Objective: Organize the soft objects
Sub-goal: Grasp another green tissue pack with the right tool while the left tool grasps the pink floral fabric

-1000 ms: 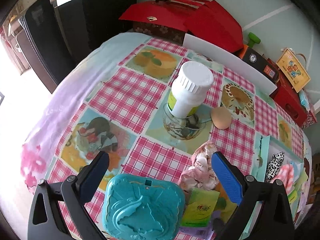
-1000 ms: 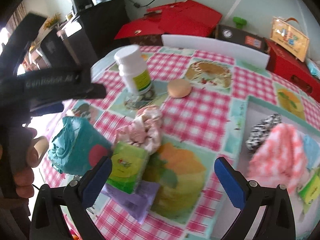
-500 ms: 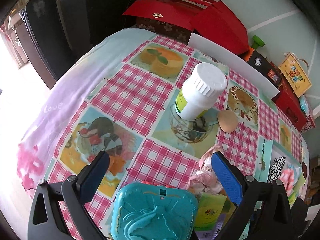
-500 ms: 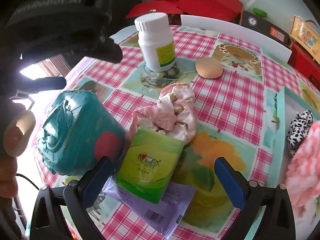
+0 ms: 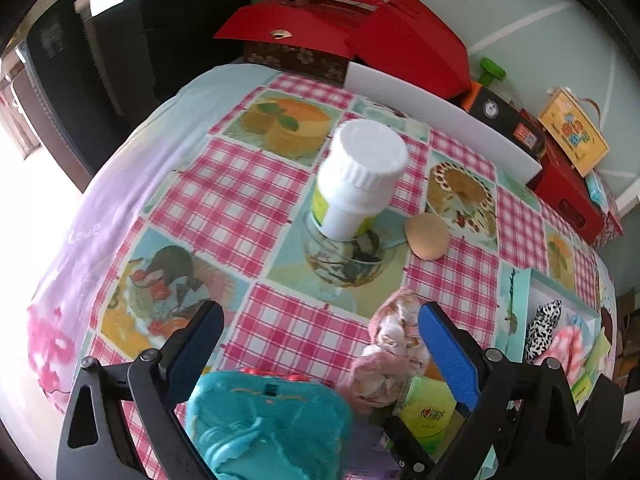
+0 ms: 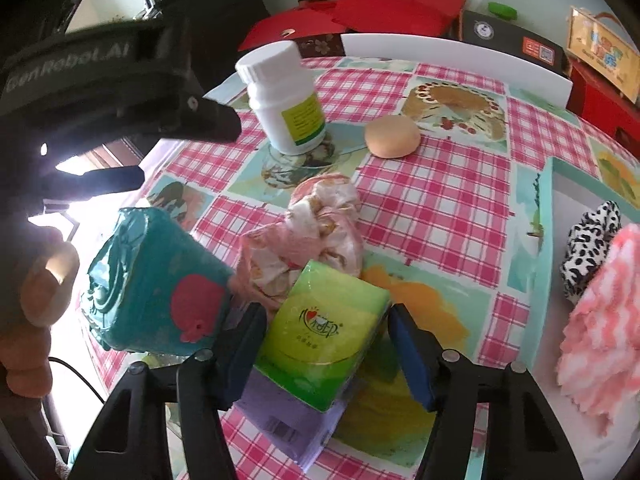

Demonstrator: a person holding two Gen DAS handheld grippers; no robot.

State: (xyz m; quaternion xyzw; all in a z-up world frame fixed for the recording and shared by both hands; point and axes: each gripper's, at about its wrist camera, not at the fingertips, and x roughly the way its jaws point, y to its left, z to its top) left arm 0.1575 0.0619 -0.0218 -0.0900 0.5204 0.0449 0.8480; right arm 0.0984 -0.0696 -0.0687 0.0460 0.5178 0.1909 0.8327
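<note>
A green tissue pack lies on a purple pack, against a pink floral cloth scrunchie. My right gripper straddles the green pack and its jaws are closing. The blue pads stand close at the pack's two sides, and I see no firm squeeze. My left gripper hangs open above a teal embossed box, pads clear of it. The scrunchie and green pack show by its right finger. The teal box stands just left of the green pack.
A white bottle stands in a glass dish beside a beige puff. A teal tray at right holds a leopard-print scrunchie and a pink-white fluffy cloth. Red boxes and a white board line the back. A hand holds the left gripper.
My right gripper has sunk onto the green tissue pack and its jaws have narrowed from wide open to close around it. The left gripper has barely moved.
</note>
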